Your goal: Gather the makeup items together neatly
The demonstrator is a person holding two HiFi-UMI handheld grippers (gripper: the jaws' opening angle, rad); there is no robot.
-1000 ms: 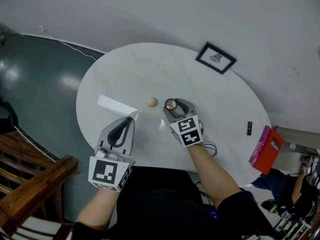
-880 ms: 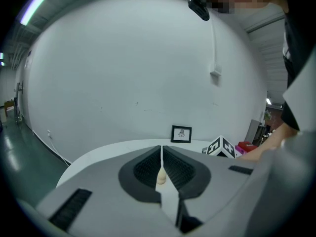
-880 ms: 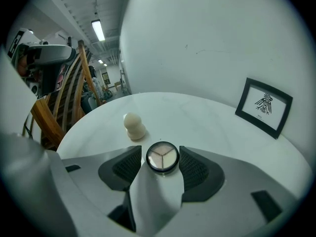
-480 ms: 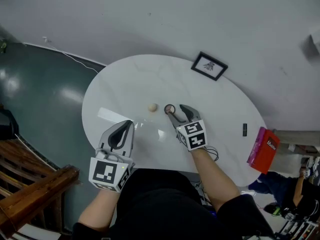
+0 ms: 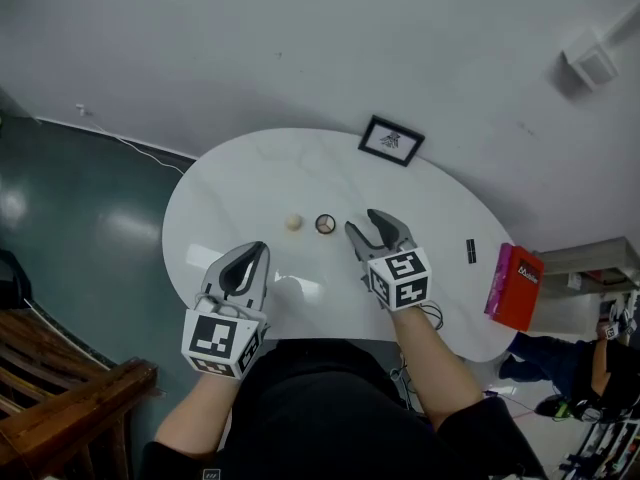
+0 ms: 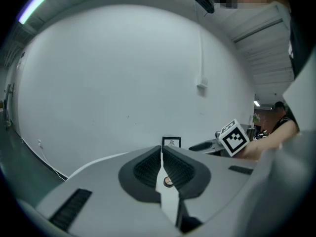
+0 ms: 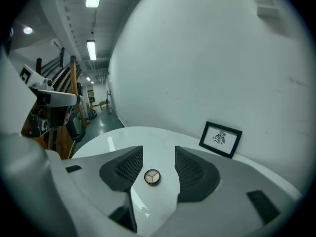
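Observation:
A round compact point(image 5: 325, 224) with beige shades lies on the white oval table point(image 5: 250, 183), just right of a beige makeup sponge point(image 5: 294, 223). My right gripper point(image 5: 363, 222) stands open a little behind the compact, not touching it; in the right gripper view the compact point(image 7: 152, 177) lies on the table beyond the jaws of the right gripper point(image 7: 159, 152). My left gripper point(image 5: 258, 250) hovers shut and empty near the table's front, and the compact point(image 6: 168, 181) shows through the slit below the left gripper's point(image 6: 162, 149) closed tips. A black lipstick point(image 5: 470, 251) lies far right.
A black picture frame point(image 5: 391, 141) stands at the table's back edge against the wall. A red and pink box point(image 5: 515, 286) stands at the table's right end. Dark floor and wooden furniture point(image 5: 60, 388) lie to the left.
The right gripper has let go of the compact and drawn back toward me; the compact now rests on the table beside the sponge. The left gripper has stayed shut in place.

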